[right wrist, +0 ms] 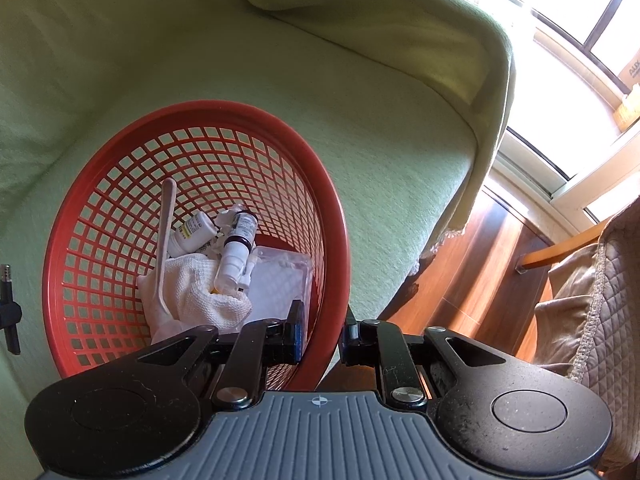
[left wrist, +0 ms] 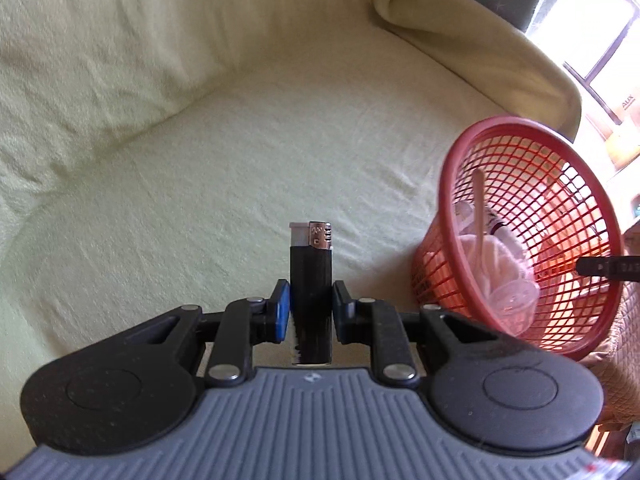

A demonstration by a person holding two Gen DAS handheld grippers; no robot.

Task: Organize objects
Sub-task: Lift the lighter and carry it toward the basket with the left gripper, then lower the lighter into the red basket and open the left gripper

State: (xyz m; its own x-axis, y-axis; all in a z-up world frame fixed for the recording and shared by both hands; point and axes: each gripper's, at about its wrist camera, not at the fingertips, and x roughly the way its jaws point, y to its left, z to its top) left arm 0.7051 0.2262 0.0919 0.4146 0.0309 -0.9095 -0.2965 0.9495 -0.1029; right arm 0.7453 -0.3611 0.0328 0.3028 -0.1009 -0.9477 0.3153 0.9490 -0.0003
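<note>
1. Left gripper (left wrist: pixel 311 304): jaws closed to a narrow gap and clenched on a black lighter (left wrist: pixel 311 280). Both pads press the lighter's flat sides. The lighter stands lengthwise along the fingers, metal cap pointing to 12 o'clock, above the sofa seat.

2. Right gripper (right wrist: pixel 323 332): jaws clamped on the rim of the red mesh basket (right wrist: pixel 336 208). The blue-padded finger sits inside the basket wall, the other finger outside it. The basket is tilted, its mouth facing the camera.

3. Basket position in the left wrist view: at 3 o'clock from the lighter, near but not touching it, tipped with its opening toward 9 o'clock (left wrist: pixel 448 216). A black finger of the right gripper (left wrist: pixel 600 267) shows through the mesh at the far side.

4. Basket contents, right wrist view:
   - white knitted cloth (right wrist: pixel 192 284) at the bottom;
   - pale plastic spoon (right wrist: pixel 166 232), leaning upright on the cloth, handle toward 12 o'clock;
   - white medicine bottle (right wrist: pixel 194 232), lying at 12 o'clock from the cloth;
   - dark-bodied bottle with white cap (right wrist: pixel 238 248), lying on the cloth;
   - clear plastic lid or tray (right wrist: pixel 280 284), at 3 o'clock from the cloth.

5. Surface: a sofa under a pale green cover (left wrist: pixel 200 160), wrinkled at the backrest; the covered armrest (right wrist: pixel 400 32) lies toward 1 o'clock.

6. Room: bright window (right wrist: pixel 560 0) at 1 o'clock, wooden floor (right wrist: pixel 472 280) at 3 o'clock, quilted beige cushion (right wrist: pixel 592 300) on a wooden-framed seat at the right edge.
</note>
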